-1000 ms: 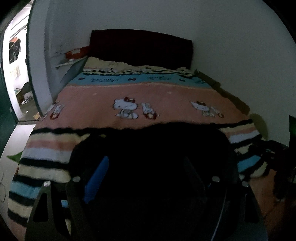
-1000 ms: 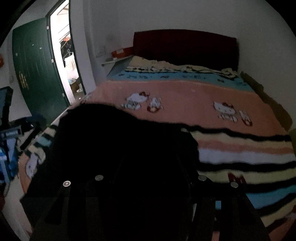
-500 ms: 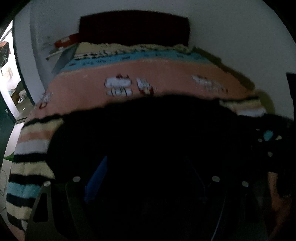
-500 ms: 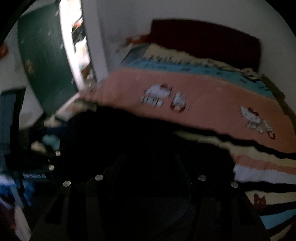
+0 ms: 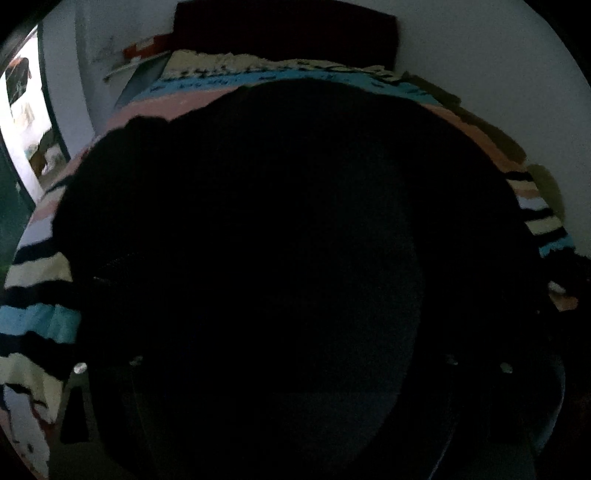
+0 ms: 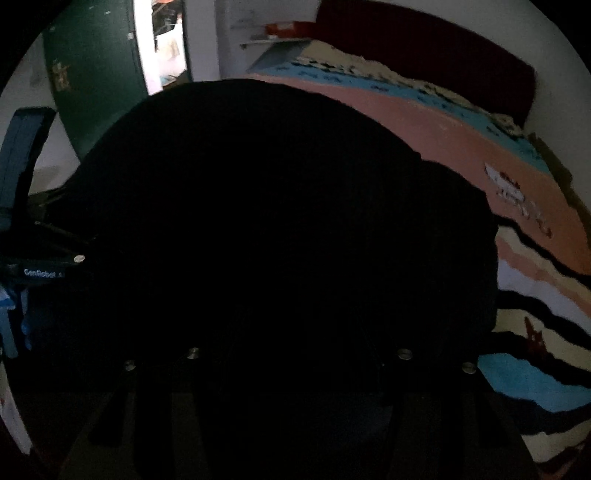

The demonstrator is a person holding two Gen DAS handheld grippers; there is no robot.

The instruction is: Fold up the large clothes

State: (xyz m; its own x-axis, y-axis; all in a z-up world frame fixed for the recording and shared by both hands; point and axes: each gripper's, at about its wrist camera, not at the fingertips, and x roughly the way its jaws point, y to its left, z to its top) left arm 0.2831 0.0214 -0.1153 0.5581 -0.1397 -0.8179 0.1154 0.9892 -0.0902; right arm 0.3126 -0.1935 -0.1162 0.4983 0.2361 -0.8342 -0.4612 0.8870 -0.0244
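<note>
A large black garment (image 5: 288, 206) fills most of the left wrist view and hangs in front of the bed. It also fills the right wrist view (image 6: 273, 206). My left gripper (image 5: 291, 332) is buried in the dark cloth; its fingertips do not show. My right gripper (image 6: 295, 325) is likewise hidden in the cloth. Both seem to hold the garment raised, but the jaws are too dark to read.
A bed with a pink, blue and striped cartoon blanket (image 5: 33, 269) lies ahead, also in the right wrist view (image 6: 480, 140). A dark red headboard (image 5: 284, 29) stands at the far wall. A green door (image 6: 92, 74) and bright doorway are at left.
The black garment has risen and spread across both views, covering most of the blanket. Both cameras have tilted and moved toward the bed.
</note>
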